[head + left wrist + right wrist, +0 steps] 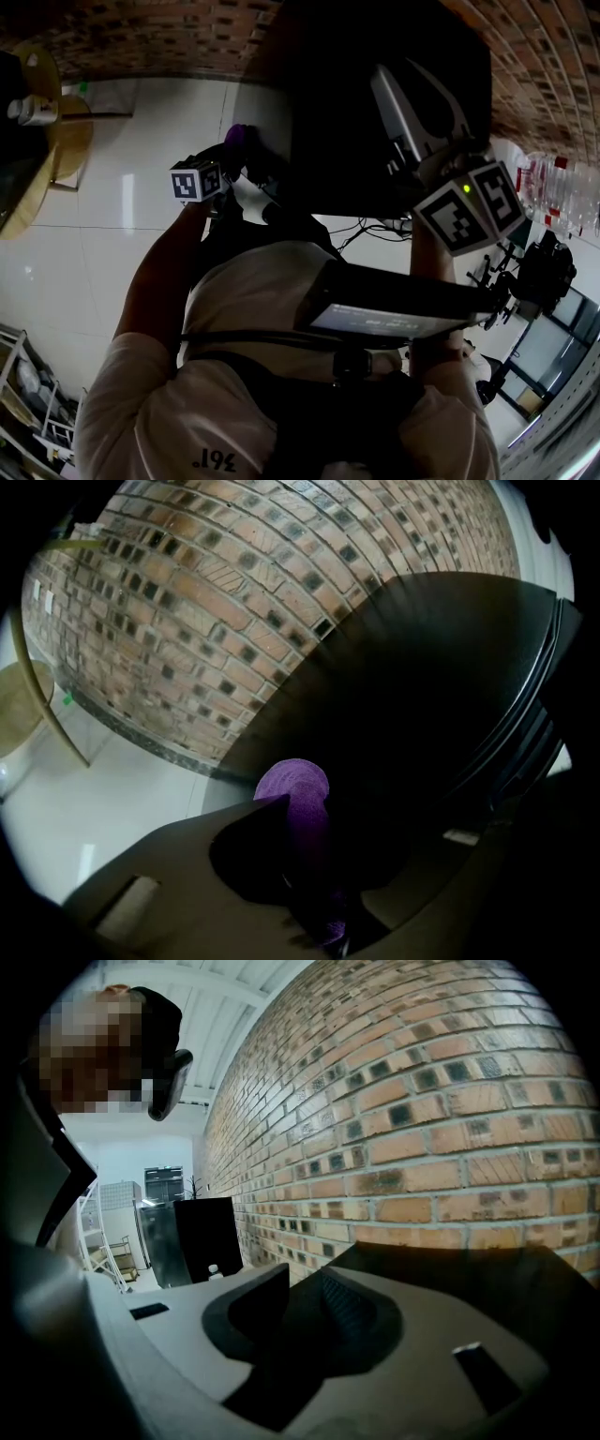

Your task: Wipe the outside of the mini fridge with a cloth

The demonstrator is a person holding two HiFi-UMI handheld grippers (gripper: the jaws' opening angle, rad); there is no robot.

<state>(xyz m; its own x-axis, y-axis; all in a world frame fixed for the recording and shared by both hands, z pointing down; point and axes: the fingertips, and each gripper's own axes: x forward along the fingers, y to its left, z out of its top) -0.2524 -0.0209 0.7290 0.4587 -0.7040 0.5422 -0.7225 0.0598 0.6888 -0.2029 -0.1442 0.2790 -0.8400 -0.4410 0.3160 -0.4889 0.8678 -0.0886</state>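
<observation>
The black mini fridge (328,112) stands against a brick wall. My left gripper (234,155) is shut on a purple cloth (238,141) at the fridge's left side. In the left gripper view the cloth (292,780) bulges out past the jaws of that gripper (309,817) and lies against the dark fridge side (422,686). My right gripper (401,73) rests over the fridge top, toward its right. In the right gripper view its jaws (305,1283) stand a narrow gap apart with nothing between them, above the dark fridge top (525,1279).
Brick wall (234,592) runs behind the fridge above a white tiled floor (141,234). A round wooden table (37,141) stands at the left, and water bottles (562,192) at the right. Cables (375,230) lie by the fridge's foot. A black cabinet (206,1232) stands far along the wall.
</observation>
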